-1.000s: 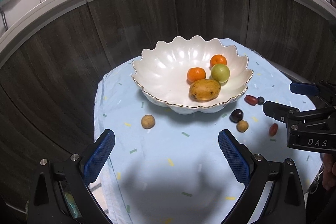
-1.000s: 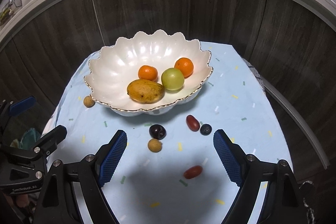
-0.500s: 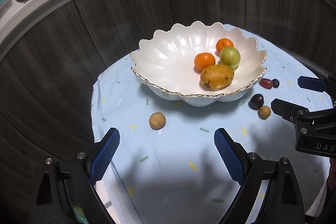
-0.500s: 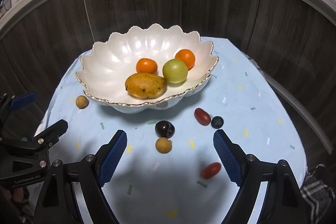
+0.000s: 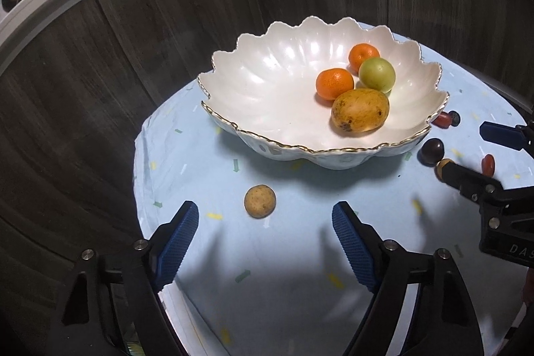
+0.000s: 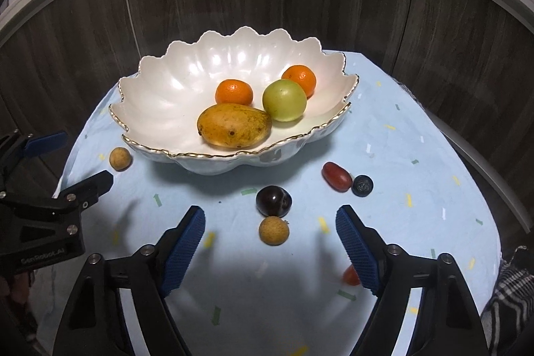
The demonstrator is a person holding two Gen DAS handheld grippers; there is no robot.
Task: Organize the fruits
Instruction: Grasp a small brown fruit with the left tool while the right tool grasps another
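Note:
A white scalloped bowl (image 5: 267, 82) (image 6: 160, 109) on the light blue cloth holds a mango (image 5: 360, 114), two oranges and a green fruit (image 6: 284, 100). My left gripper (image 5: 265, 222) is open with its jaws closing. A tan longan (image 5: 260, 201) (image 6: 120, 158) lies just ahead of its tips, untouched. My right gripper (image 6: 270, 222) (image 5: 464, 149) is open too and also closing, with a second longan (image 6: 273, 230) between its fingertips, pads apart from it. A dark plum (image 6: 273, 201) sits right behind that longan. A red grape (image 6: 337, 176) and a blueberry (image 6: 362, 185) lie to the right.
A small red fruit (image 6: 350, 275) is half hidden behind my right gripper's right finger. Dark wood panels (image 6: 233, 5) curve behind the table, with a counter of kitchenware above. The cloth's left edge (image 5: 137, 162) drops off. Checked fabric (image 6: 510, 282) shows at the lower right.
Both grippers have come down and closer to the cloth, and both pairs of jaws have narrowed. Each longan now lies nearer its gripper's tips.

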